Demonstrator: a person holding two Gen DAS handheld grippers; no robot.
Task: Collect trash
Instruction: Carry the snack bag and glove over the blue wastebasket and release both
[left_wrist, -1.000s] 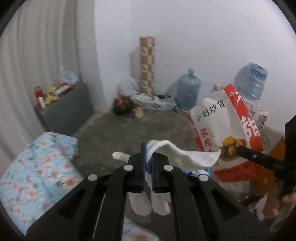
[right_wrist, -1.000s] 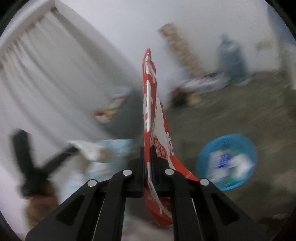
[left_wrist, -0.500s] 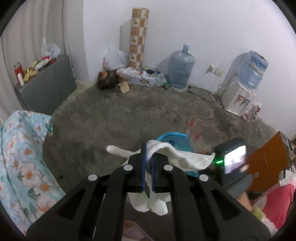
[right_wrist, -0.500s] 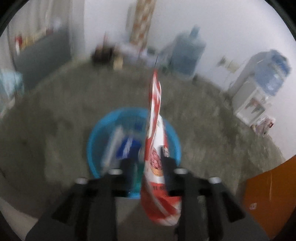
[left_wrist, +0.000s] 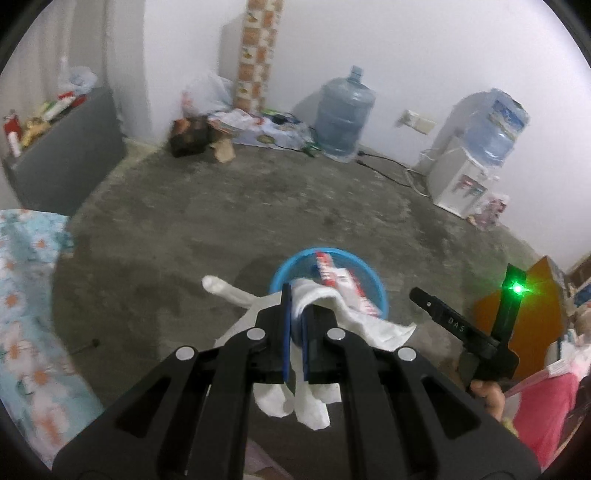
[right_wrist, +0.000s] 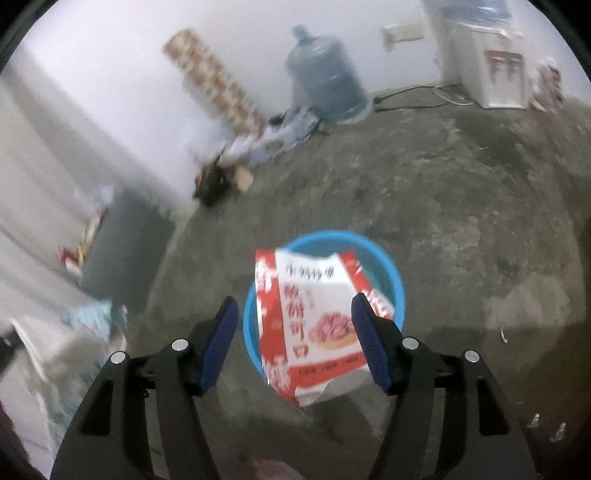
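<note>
Tissue (left_wrist: 354, 314), clamped in the closed jaws of the left gripper (left_wrist: 295, 314), hangs just short of the blue bin (left_wrist: 380, 295) ahead on the floor, where the red-and-white snack bag (right_wrist: 314, 314) lies below the right gripper's (right_wrist: 295, 343) wide-open, empty jaws.
</note>
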